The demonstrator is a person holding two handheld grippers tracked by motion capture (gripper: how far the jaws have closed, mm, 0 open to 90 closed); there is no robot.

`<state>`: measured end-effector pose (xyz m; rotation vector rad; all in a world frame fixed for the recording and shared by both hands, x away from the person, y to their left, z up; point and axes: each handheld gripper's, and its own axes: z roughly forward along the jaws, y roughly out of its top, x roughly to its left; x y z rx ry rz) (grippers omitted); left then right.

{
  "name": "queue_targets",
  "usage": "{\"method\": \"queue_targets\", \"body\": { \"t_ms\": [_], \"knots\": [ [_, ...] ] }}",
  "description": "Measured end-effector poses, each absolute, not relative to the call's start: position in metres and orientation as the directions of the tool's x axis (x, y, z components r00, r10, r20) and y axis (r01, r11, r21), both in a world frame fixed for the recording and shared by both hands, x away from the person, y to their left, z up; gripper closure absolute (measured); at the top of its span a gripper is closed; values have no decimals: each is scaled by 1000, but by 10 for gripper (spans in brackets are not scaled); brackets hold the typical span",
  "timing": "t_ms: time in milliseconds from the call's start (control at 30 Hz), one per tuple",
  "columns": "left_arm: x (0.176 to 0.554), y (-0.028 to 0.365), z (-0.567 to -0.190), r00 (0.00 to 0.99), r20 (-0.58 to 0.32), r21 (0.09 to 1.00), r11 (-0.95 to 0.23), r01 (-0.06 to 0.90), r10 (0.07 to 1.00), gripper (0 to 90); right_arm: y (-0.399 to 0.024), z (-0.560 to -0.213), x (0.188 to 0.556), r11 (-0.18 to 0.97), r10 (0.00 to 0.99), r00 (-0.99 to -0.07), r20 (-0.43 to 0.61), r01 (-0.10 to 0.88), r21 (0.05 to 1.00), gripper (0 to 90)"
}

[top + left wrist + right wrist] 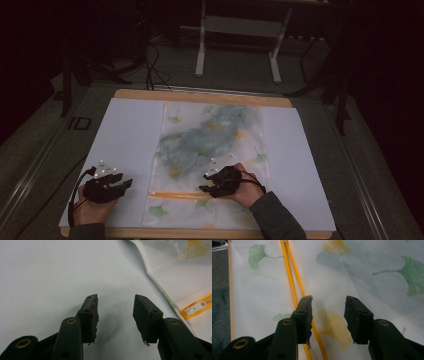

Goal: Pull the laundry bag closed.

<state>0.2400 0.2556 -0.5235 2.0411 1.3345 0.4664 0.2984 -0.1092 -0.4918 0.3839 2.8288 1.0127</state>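
Observation:
A white mesh bag printed with green and yellow ginkgo leaves lies flat on the white sheet, with a bluish-grey bundle showing through its upper part. An orange zipper runs across its near end. My right gripper hovers over that end, pointing left, open; in the right gripper view the zipper passes under the left jaw and the pads hold nothing. My left gripper rests open on the bare sheet left of the bag. In the left gripper view the white zipper pull lies to its right.
The sheet covers a wooden table whose edge shows at the back and front. Behind the table stand a white metal frame and dark stands, with cables on the grey floor. Bare sheet lies right of the bag.

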Motion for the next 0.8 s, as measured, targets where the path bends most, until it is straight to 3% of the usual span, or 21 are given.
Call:
{"method": "queue_targets", "body": {
  "t_ms": [400, 800],
  "knots": [
    [240, 256, -522, 416, -39, 687, -278, 671, 909, 573, -80, -494, 298, 767, 221, -975, -22, 160, 622, 575],
    [240, 257, -521, 408, -33, 685, -276, 674, 913, 556, -46, -504, 296, 775, 159, -987, -3, 123, 620, 636]
  ]
}}
